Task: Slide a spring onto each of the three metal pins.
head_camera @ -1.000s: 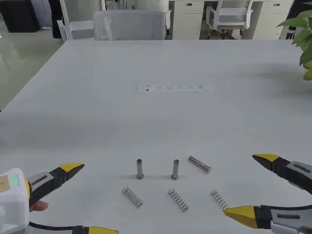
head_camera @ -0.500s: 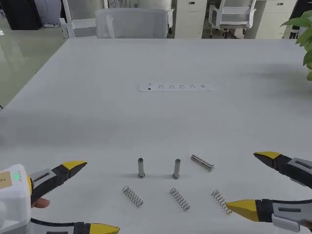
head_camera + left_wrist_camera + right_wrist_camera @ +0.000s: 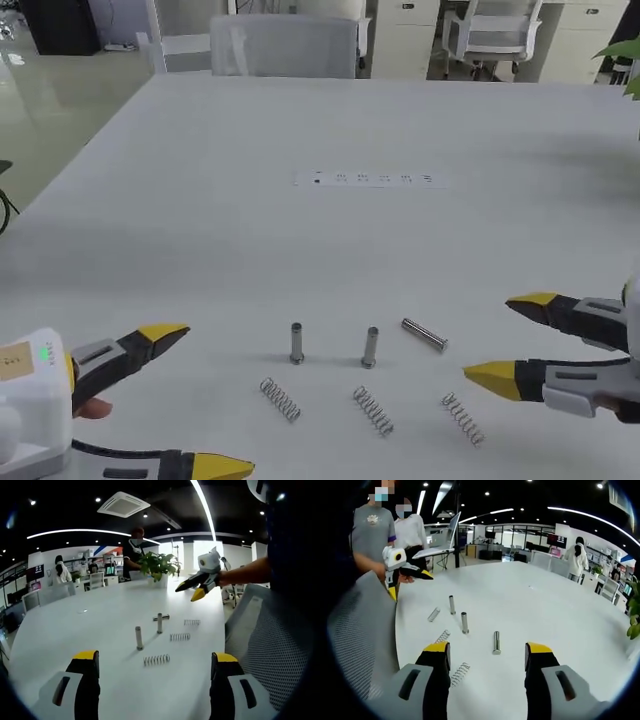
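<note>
While left gripper (image 3: pixel 216 398) and right gripper (image 3: pixel 489 337) gape empty, springs (image 3: pixel 372 411) lie between them.

White table (image 3: pixel 200 220), silver pins (image 3: pixel 297 343), silver springs (image 3: pixel 280 398), black yellow-tipped left gripper (image 3: pixel 205 398), right gripper (image 3: pixel 498 337) alike

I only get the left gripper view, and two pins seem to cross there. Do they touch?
Observer: No. The head view shows the third pin lying flat, apart from the upright middle pin.
Operator: Where does the right gripper point?
Observer: In its own view the third pin lies ahead, between its open jaws.
Operator: Any spring near it?
Observer: Yes, in that view a spring lies right beside one jaw.
</note>
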### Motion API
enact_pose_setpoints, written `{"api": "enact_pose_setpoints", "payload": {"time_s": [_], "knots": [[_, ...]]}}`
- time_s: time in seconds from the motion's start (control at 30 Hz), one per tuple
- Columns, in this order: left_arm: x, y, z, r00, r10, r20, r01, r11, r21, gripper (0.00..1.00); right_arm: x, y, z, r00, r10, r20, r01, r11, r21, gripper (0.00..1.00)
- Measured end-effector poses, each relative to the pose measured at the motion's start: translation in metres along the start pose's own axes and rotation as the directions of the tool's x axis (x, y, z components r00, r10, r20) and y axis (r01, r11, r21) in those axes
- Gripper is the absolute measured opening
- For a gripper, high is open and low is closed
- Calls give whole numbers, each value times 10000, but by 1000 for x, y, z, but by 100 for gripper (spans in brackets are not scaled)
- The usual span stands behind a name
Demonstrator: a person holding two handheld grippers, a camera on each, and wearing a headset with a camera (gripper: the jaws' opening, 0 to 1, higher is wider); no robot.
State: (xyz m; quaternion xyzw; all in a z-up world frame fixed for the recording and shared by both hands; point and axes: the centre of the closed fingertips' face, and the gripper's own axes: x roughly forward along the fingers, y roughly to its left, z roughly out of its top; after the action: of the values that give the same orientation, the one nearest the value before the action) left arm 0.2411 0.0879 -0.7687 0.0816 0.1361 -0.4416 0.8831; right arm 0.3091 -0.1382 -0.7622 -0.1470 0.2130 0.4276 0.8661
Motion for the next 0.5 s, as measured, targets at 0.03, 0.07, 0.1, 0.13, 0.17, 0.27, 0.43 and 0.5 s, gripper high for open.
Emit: {"api": "enact_pose_setpoints", "payload": {"time_s": [0.03,0.07,0.1,0.13,0.17,0.27,0.43,0.5], "knots": [[0,0,0,10000,3,8,-3,10000,1,90,4,-1,1,10000,49,-65,-49,9999,-91,57],[0,0,1,10000,-3,18,3,10000,-2,90,6,-2,2,9999,70,-72,-71,9999,-106,57],[0,0,1,10000,-2,25,2,10000,5,90,10,-4,2,9997,103,-225,-105,9999,-91,57],[0,0,1,10000,-2,26,2,10000,8,90,12,-4,2,9995,126,-281,-129,9999,-100,55],[0,0,2,10000,-1,37,1,10000,4,90,15,-5,2,9993,141,-342,-144,9998,-107,54],[0,-1,2,10000,-3,39,3,10000,19,90,25,-7,2,9976,208,-665,-213,9998,-59,52],[1,0,4,10000,-4,53,4,10000,29,90,40,-12,3,9933,296,-1115,-305,9995,-68,49],[2,1,5,10000,-19,76,19,10000,30,90,45,-15,3,9906,290,-1335,-307,9995,-103,47]]}}
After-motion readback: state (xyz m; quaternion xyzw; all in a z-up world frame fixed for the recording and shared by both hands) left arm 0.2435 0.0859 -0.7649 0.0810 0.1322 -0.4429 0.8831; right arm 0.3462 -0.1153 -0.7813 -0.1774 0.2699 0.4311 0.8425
